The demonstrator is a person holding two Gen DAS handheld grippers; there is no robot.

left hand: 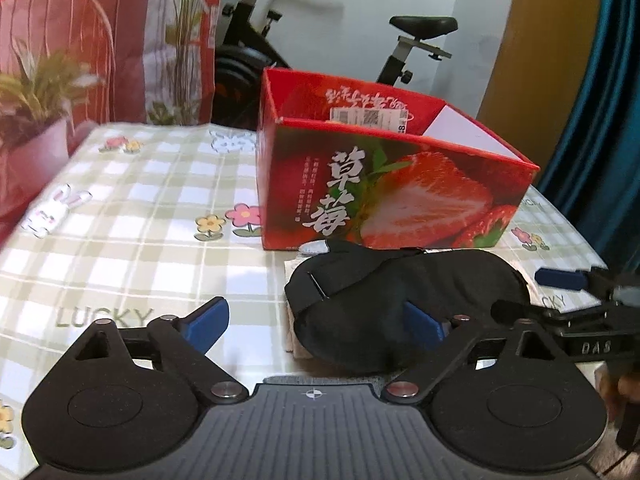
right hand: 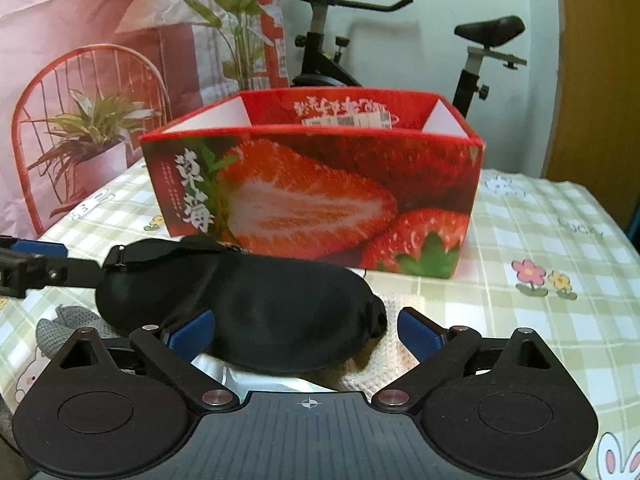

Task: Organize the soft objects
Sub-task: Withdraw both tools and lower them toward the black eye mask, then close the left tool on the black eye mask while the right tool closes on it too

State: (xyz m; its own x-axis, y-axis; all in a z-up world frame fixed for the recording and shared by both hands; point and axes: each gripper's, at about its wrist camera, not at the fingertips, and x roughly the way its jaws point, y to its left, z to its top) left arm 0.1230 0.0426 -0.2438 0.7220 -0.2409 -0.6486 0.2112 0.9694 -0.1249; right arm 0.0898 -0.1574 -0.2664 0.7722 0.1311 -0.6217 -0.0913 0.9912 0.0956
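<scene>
A black sleep mask (left hand: 400,296) lies on a white knitted cloth (left hand: 294,344) in front of the red strawberry box (left hand: 396,184), which stands open at the top. My left gripper (left hand: 316,324) is open, its right blue pad resting against the mask and its left pad over the tablecloth. In the right wrist view the mask (right hand: 248,304) lies between the open fingers of my right gripper (right hand: 306,330), with the cream cloth (right hand: 384,356) under it. The box (right hand: 312,196) is just behind. A grey knitted item (right hand: 60,326) lies at the left.
The table has a green checked cloth (left hand: 132,216) with flowers and rabbits. The other gripper shows at the right edge of the left wrist view (left hand: 576,280). An exercise bike (right hand: 472,60), a potted plant (right hand: 92,128) and a red chair stand behind the table.
</scene>
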